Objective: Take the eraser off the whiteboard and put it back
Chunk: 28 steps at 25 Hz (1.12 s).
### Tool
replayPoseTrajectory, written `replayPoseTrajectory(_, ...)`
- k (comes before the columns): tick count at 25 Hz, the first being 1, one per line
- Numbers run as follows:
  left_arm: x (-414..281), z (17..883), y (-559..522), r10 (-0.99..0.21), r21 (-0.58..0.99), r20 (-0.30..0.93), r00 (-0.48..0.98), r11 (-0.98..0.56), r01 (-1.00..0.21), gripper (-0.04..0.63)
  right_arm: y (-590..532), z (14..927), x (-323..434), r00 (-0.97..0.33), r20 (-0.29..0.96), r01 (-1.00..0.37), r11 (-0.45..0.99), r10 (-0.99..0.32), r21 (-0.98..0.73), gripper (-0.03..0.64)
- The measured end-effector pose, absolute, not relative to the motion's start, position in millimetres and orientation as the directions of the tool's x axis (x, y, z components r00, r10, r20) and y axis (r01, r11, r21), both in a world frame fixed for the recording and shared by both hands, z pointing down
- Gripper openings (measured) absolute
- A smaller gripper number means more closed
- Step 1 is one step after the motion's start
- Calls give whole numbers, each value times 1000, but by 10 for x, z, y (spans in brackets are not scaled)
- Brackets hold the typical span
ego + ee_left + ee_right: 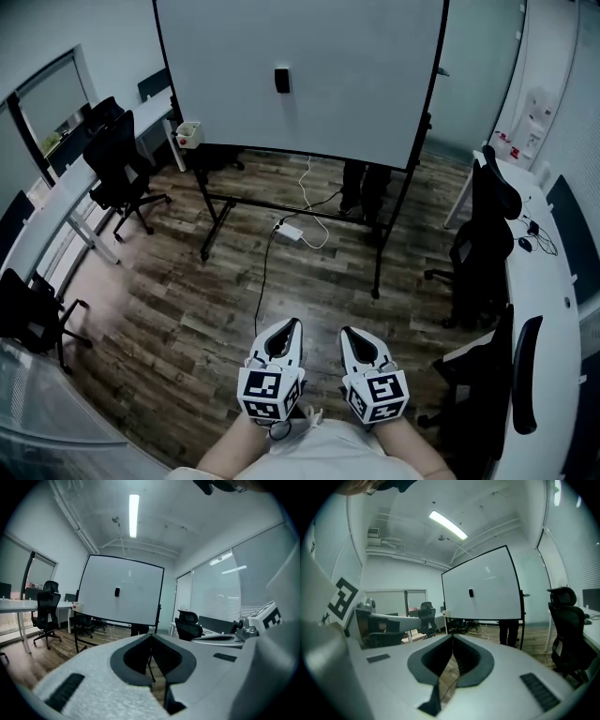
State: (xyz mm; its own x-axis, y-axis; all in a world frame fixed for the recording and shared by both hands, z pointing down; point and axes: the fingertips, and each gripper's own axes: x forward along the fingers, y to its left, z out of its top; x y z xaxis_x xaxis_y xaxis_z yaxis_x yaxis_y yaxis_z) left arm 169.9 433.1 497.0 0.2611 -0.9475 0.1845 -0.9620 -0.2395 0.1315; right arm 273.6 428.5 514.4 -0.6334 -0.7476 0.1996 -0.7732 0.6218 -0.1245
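Both grippers are held low, side by side, pointing at the whiteboard [356, 84], which stands well ahead of them across the wooden floor [187, 309]. The left gripper [294, 322] has its jaws pressed together with nothing between them, and the right gripper [345, 330] is likewise closed and empty. The eraser [282, 80], a small dark block, sticks to the board's face, far beyond both tips and slightly to the left of the left gripper's line. Between the grippers and the board's stand, a white power strip [290, 231] lies on the floor with its cable. A person's legs [366, 192] show behind the board.
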Motion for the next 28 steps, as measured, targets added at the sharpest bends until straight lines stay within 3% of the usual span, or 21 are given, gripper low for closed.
replayPoseTrajectory(18,-430,4832,2050,-917,114,196,348,-331,-937,18,2041,4973,569,-588,203,-807,583,-783,-91,28)
replayPoseTrajectory(28,-1052,4990,1184,-899,132,231,373,-351,-927,18,1010,5007,-1,-509,210,-859,506,-834,-73,28)
